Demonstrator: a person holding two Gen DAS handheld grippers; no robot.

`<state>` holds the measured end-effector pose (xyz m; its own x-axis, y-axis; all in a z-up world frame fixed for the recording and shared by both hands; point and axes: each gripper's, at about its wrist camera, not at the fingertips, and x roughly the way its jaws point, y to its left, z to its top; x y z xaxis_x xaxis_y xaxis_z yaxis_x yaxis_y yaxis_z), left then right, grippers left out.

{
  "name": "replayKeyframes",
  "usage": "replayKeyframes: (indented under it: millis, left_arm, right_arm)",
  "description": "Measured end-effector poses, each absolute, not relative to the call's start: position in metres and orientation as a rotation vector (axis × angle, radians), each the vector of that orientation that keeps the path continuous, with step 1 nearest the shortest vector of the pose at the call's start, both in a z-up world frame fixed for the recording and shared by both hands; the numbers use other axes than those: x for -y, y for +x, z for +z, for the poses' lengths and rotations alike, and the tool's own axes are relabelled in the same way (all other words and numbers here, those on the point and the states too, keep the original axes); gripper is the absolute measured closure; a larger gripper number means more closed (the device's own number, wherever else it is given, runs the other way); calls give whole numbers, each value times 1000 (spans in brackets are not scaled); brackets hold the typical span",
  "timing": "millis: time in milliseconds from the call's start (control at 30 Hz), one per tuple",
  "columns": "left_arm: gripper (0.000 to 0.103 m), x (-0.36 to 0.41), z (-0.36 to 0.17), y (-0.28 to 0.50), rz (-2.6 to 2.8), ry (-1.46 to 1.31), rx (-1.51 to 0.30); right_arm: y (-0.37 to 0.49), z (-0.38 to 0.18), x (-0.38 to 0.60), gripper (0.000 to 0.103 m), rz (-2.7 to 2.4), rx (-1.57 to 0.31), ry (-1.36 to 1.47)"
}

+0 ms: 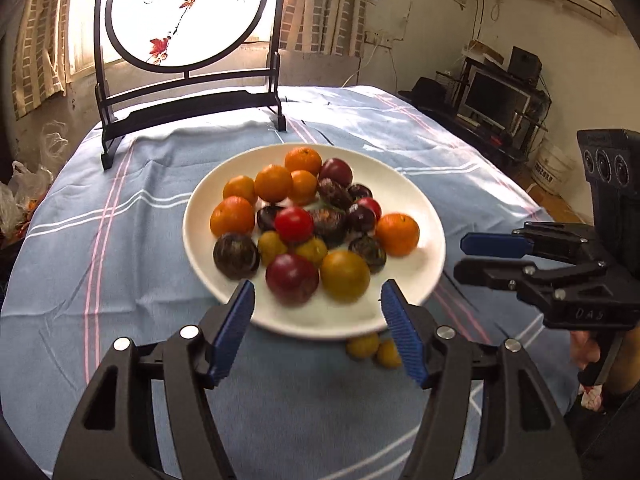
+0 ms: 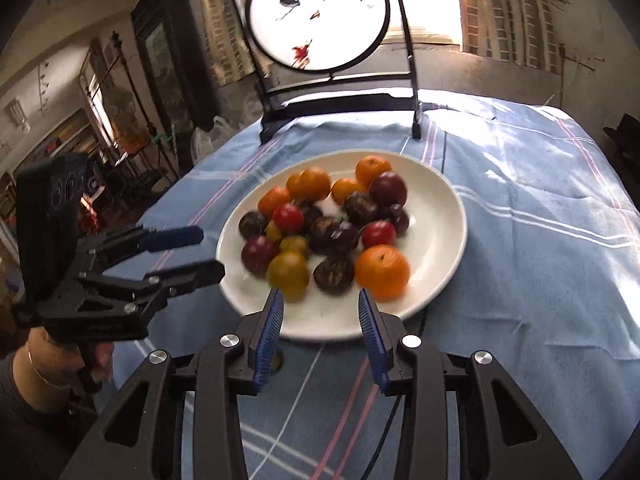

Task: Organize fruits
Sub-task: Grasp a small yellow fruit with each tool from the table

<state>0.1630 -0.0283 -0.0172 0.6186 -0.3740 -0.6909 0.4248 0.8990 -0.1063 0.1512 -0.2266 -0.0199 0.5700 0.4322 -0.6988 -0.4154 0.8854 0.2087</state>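
A white plate (image 1: pixel 200 240) (image 2: pixel 440 208) sits mid-table, piled with several oranges (image 1: pixel 397 234), dark and red plums (image 1: pixel 292 278) and yellow-green fruits (image 1: pixel 345 276). Two small yellow fruits (image 1: pixel 364 346) lie on the cloth just off the plate's near rim. My left gripper (image 1: pixel 318 292) hovers over the plate's near edge, open, with nothing held between its blue pads. My right gripper (image 2: pixel 320 296) is likewise over the near rim, open with a narrower gap and nothing in it. Each gripper shows from the side in the other's view: the right gripper (image 1: pixel 468 258) and the left gripper (image 2: pixel 208 252).
A blue striped tablecloth (image 1: pixel 120 240) covers the round table. A black-framed round screen painted with birds (image 1: pixel 188 12) stands at the table's back. Plastic bags (image 1: pixel 24 192) lie off the left edge. A person's hand (image 2: pixel 40 356) holds the left gripper's handle.
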Motion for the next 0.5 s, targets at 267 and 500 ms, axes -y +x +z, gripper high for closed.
replayKeyframes:
  millis: [267,500]
  left_arm:
    - [39,23,-49,128,-447,132,-863]
    - [39,28,-56,127,-449,148,-880]
  right_arm:
    - [123,-56,171,65,546,-875,-178]
    - [142,-67,162,78,509,-937,-133]
